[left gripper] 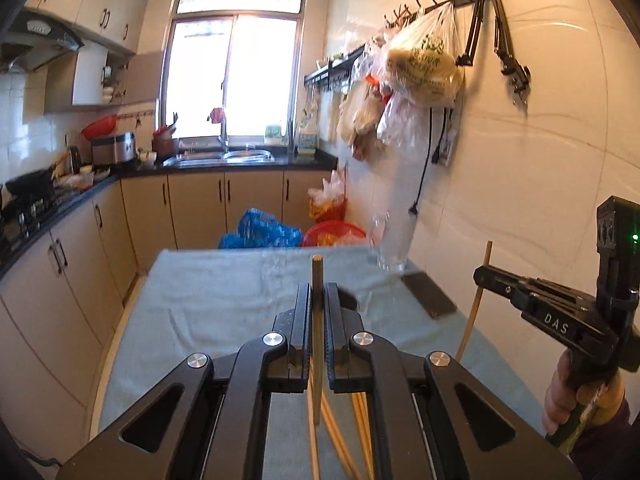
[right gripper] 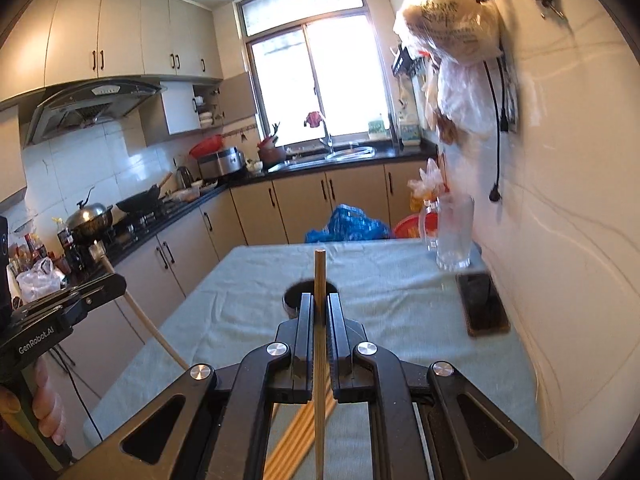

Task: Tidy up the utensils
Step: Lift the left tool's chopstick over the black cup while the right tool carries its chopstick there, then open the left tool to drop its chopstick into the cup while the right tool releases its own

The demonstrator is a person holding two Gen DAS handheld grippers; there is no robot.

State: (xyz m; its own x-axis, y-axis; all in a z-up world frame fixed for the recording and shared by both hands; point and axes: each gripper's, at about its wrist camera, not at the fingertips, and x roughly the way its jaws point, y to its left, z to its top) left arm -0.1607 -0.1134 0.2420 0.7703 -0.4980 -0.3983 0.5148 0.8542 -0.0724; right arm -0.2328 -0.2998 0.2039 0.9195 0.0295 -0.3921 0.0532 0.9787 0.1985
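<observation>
My left gripper (left gripper: 317, 300) and right gripper (right gripper: 320, 312) each pinch one chopstick — upright.
Left chopstick (left gripper: 317, 280), right chopstick (right gripper: 319, 280) above the blue cloth (right gripper: 380, 280) — spare sticks (right gripper: 298, 432) lie below.

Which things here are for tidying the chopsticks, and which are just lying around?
For the job: wooden chopstick in the left gripper; wooden chopstick in the right gripper; loose wooden chopsticks; round black holder.

Just lying about: clear drinking glass; black phone.

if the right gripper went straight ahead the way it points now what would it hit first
Probably the black round holder on the cloth, just past the right gripper, which holds a chopstick upright. Depth is unclear, so it may pass above the rim.
</observation>
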